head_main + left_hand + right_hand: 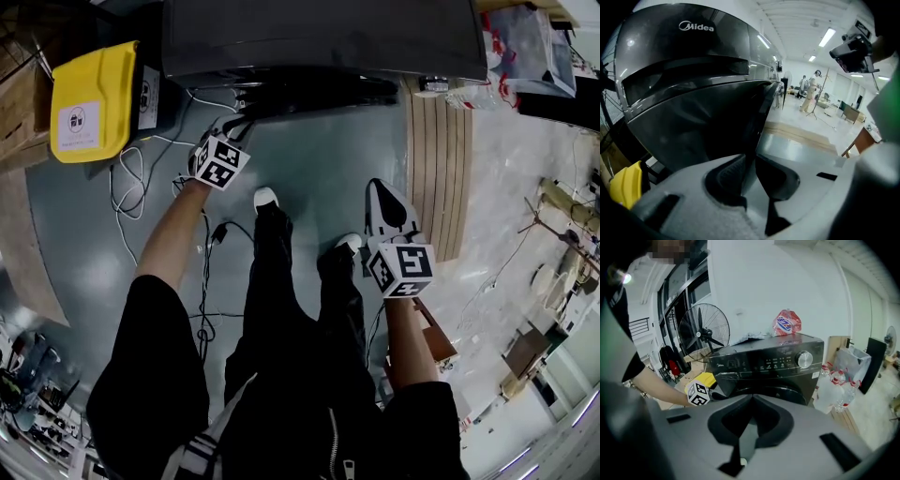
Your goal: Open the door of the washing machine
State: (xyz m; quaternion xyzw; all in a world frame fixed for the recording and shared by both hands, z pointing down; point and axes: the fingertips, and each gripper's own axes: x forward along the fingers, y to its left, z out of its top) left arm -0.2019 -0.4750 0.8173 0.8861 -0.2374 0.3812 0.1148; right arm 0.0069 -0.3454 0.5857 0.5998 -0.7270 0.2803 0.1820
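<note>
The black washing machine (319, 37) stands in front of me, its top filling the upper head view. My left gripper (236, 128) reaches its front at the left. In the left gripper view the jaws (751, 157) are shut on the thin dark edge of the door (757, 122), below the Midea front (693, 70). My right gripper (379, 189) hangs over the floor to the right of my legs, apart from the machine. Its jaws (752, 398) are shut with nothing between them and point at the machine's control panel (778, 363). The left gripper's marker cube (698, 393) shows at the door's left side.
A yellow container (94, 98) and loose cables (127, 187) lie left of the machine. A wooden slatted board (436, 159) lies to the right, with water bottles (834, 385) beside it. A fan (703, 333) stands behind the machine and a detergent bag (787, 323) sits on top.
</note>
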